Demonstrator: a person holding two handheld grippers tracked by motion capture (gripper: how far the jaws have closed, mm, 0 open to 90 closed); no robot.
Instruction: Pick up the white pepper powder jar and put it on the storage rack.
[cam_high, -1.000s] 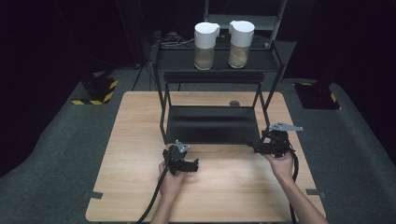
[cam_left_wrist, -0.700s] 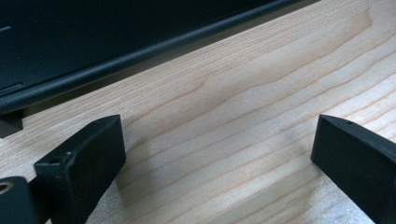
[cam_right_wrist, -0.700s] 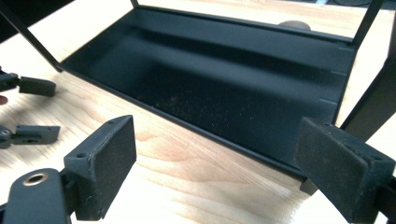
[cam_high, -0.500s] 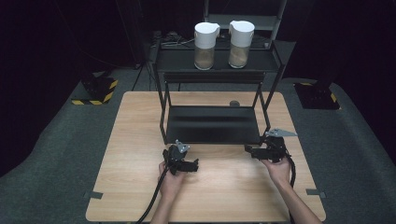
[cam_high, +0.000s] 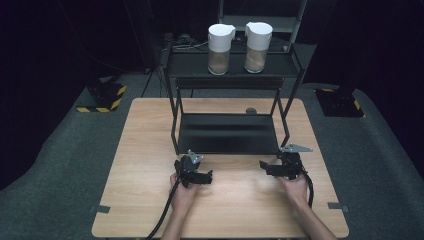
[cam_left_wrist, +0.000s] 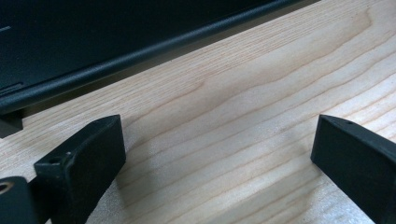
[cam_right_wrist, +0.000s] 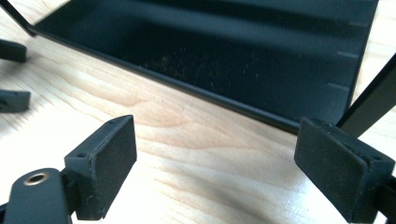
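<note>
My left gripper (cam_high: 208, 176) rests low on the wooden table (cam_high: 150, 150), its jaws pointing right and standing wide apart. In the left gripper view its pads (cam_left_wrist: 88, 158) have only bare wood between them. My right gripper (cam_high: 263, 166) lies opposite, jaws pointing left, open with nothing held. Its own view looks over its fingers (cam_right_wrist: 107, 158) at the black bottom tray (cam_right_wrist: 224, 60) of a rack. Both hands sit just in front of that rack (cam_high: 227, 132). The left gripper's fingertips (cam_right_wrist: 13, 100) show at the left edge of the right gripper view.
Two clear jugs with white lids (cam_high: 220, 47) (cam_high: 257, 45), each holding brownish contents, stand on the rack's top shelf. A small dark round thing (cam_high: 251, 110) lies on the table behind the rack. Grey carpet (cam_high: 75, 160) surrounds the table. Yellow-black striped bases (cam_high: 102, 100) stand on the floor.
My right gripper has sunk toward the table and shifted slightly left, nearer the tray's front edge. The left gripper has stayed in place.
</note>
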